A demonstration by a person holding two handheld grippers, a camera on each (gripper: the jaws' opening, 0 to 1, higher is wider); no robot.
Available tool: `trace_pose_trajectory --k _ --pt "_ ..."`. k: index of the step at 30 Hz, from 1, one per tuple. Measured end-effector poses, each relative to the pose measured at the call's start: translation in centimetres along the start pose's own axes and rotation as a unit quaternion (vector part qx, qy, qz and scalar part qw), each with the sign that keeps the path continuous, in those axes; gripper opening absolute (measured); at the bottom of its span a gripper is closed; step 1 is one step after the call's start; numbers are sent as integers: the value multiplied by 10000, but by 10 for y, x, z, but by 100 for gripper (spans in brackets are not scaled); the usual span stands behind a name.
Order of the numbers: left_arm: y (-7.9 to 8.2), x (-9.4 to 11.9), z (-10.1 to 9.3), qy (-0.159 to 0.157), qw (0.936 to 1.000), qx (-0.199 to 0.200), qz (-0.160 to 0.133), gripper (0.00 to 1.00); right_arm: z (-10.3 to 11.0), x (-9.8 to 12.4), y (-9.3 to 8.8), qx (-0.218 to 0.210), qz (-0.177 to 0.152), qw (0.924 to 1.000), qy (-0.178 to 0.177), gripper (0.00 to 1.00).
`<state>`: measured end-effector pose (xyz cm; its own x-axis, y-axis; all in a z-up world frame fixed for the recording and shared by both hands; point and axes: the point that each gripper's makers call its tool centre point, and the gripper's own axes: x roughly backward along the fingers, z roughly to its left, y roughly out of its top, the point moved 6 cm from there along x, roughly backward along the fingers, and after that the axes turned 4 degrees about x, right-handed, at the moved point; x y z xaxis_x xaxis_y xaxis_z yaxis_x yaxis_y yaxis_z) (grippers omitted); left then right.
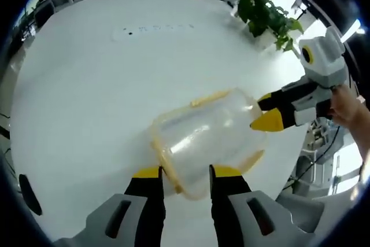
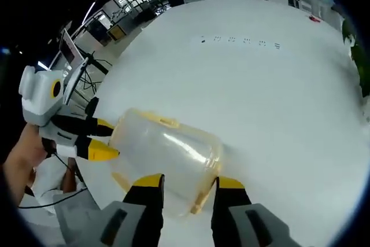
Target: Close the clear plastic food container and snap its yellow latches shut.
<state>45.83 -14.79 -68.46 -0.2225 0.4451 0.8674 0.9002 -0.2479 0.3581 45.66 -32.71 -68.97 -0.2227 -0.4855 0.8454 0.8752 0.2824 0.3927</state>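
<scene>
container held between two claws over the white surface

one clear plastic container (image 1: 205,137) with yellow latches (image 1: 209,98) sits between my two claws, above a round white surface (image 1: 98,85). my left claw (image 1: 184,176) is spread, its jaws either side of the container's yellow-rimmed end. my right claw (image 2: 189,184) is spread around the opposite end; whether either one touches it i cannot tell. a row of small dark marks (image 2: 240,40) on the surface is too small to read. one leafy plant (image 1: 267,15) stands at the far edge, with office desks and chairs beyond.
</scene>
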Motion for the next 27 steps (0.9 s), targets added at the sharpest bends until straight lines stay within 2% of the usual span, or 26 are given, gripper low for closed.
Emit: trace_pose_trajectory --k 4,6,7,10,15,17,20,22,27 --pt "-1 2 0 -20 10000 4 -56 28 -2 0 1 -71 -11 10000 15 31" --pt "-2 2 0 -80 9996 -86 -254 29 -3 0 2 -172 -58 9998 -15 32" --pt "-1 3 1 -36 9990 -214 -378 29 -2 1 2 -31 -112 9999 -61 32" --pt "-3 5 -1 30 9989 -255 -400 30 -1 2 0 27 -135 9999 -45 33" --pt "-6 6 -1 -34 9991 -272 -310 30 -3 7 0 231 -112 9997 0 33" --pt "-9 8 -1 -86 9991 -324 -264 29 -3 10 -1 176 -147 9997 68 39" --pt "-12 15 4 0 9979 -621 -171 29 -4 14 -3 555 -36 9984 39 33" --pt "-11 20 6 79 9969 -778 -127 30 -4 15 -5 848 66 9964 22 35" --pt "-10 28 7 81 9937 -1121 -29 36 -2 20 1 841 -72 9962 202 40"
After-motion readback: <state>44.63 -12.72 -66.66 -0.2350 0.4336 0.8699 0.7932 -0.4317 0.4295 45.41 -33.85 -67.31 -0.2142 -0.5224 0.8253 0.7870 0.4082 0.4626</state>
